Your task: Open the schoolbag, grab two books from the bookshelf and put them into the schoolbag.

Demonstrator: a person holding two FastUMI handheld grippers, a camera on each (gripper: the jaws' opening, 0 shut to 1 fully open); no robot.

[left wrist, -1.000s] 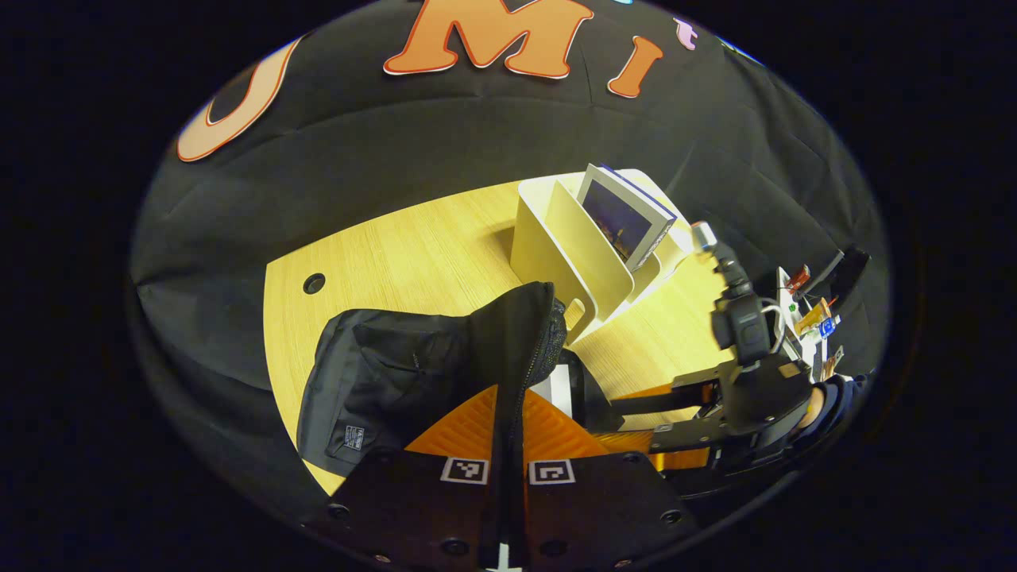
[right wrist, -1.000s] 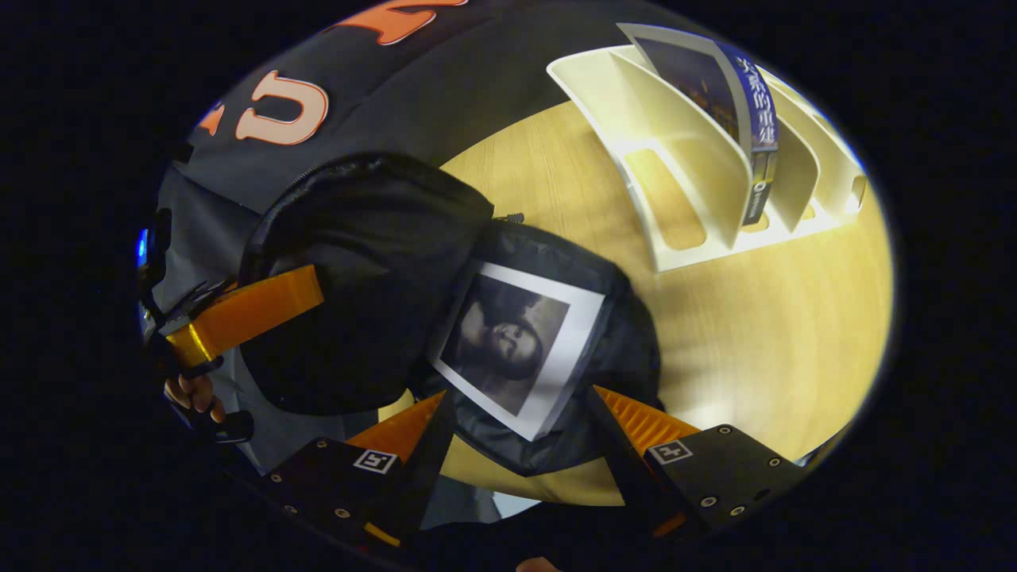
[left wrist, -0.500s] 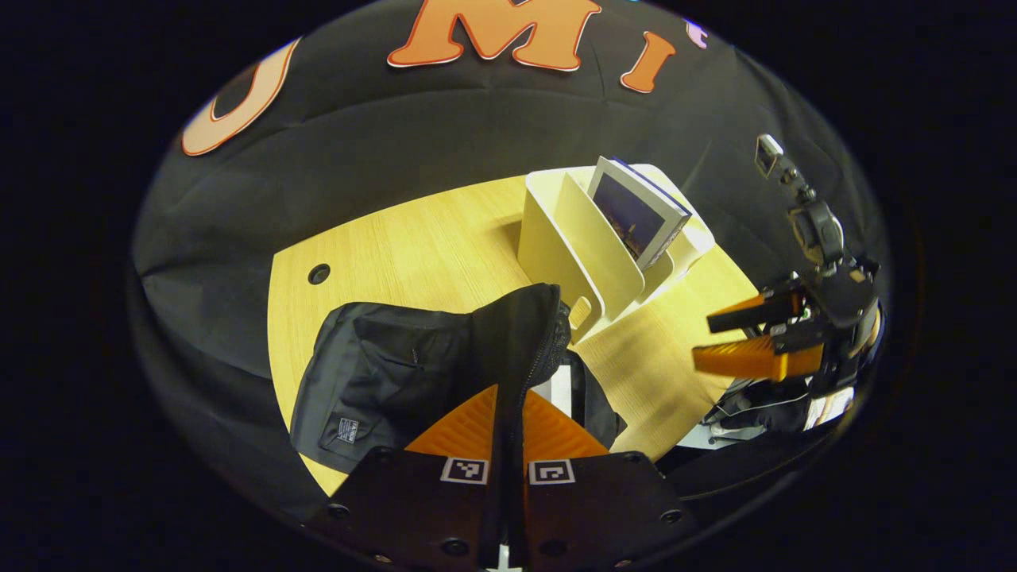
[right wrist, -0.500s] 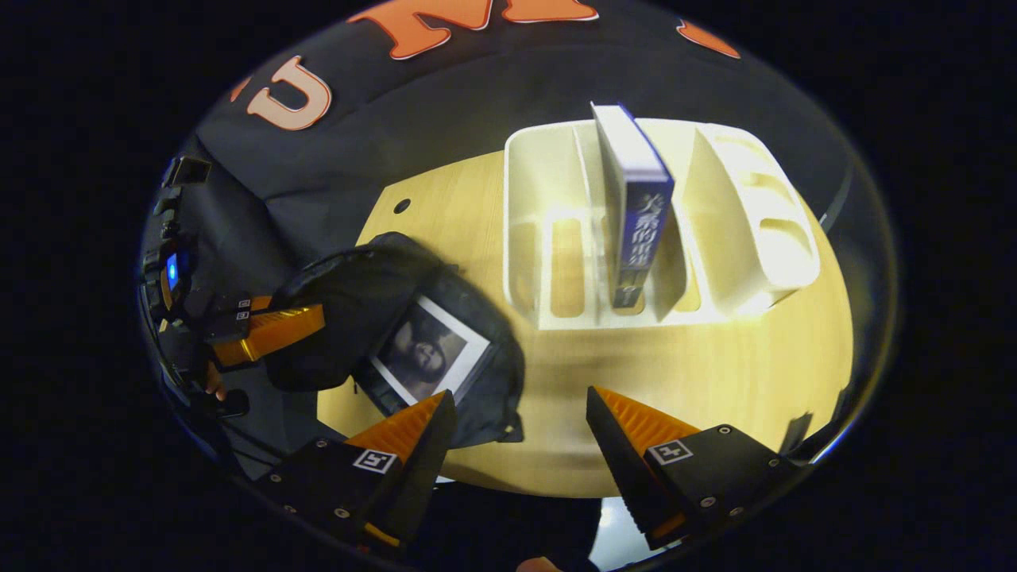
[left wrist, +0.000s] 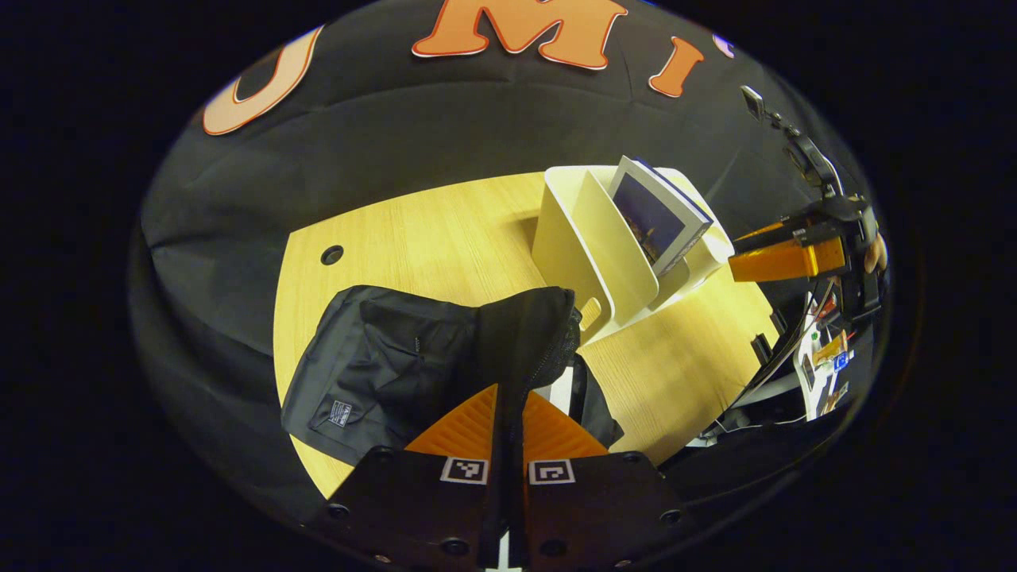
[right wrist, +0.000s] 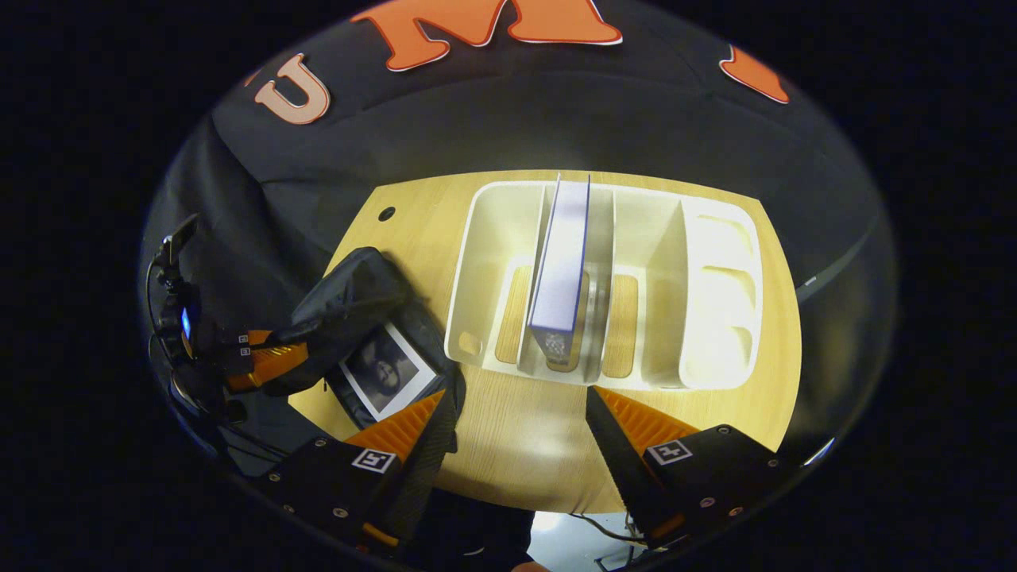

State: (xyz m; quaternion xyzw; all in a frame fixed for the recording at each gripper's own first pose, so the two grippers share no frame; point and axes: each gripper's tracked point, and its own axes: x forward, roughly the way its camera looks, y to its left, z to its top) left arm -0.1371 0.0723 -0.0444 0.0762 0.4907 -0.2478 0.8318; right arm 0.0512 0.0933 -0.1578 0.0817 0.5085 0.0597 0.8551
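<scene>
The schoolbag (right wrist: 349, 318) lies open at the near left corner of the wooden surface (right wrist: 508, 433), and one book (right wrist: 381, 373) already sits in its mouth, cover up. By that, I judge the task a little over halfway: the bag is opened, one book is packed, and the second book (right wrist: 560, 274) stands in the white bookshelf (right wrist: 715, 286), in the second slot from the left, leaning a little against a divider.

The left tool (left wrist: 508, 421) has its two fingers closed together on the raised flap of the schoolbag (left wrist: 397, 357), pinching the zip edge and holding the mouth up. The right tool (right wrist: 516, 413) is wide open with nothing between its fingers, hanging above the front edge of the bookshelf and looking down on the remaining book's top edge.

There is free room directly above that book, and the slots on either side of it hold nothing, so the fingers could straddle it. The dividers stand close on both sides, though, which looks like the tight spot. Between the bookshelf and the schoolbag the surface is bare, giving an open path across. The schoolbag overhangs the surface's near edge slightly.
</scene>
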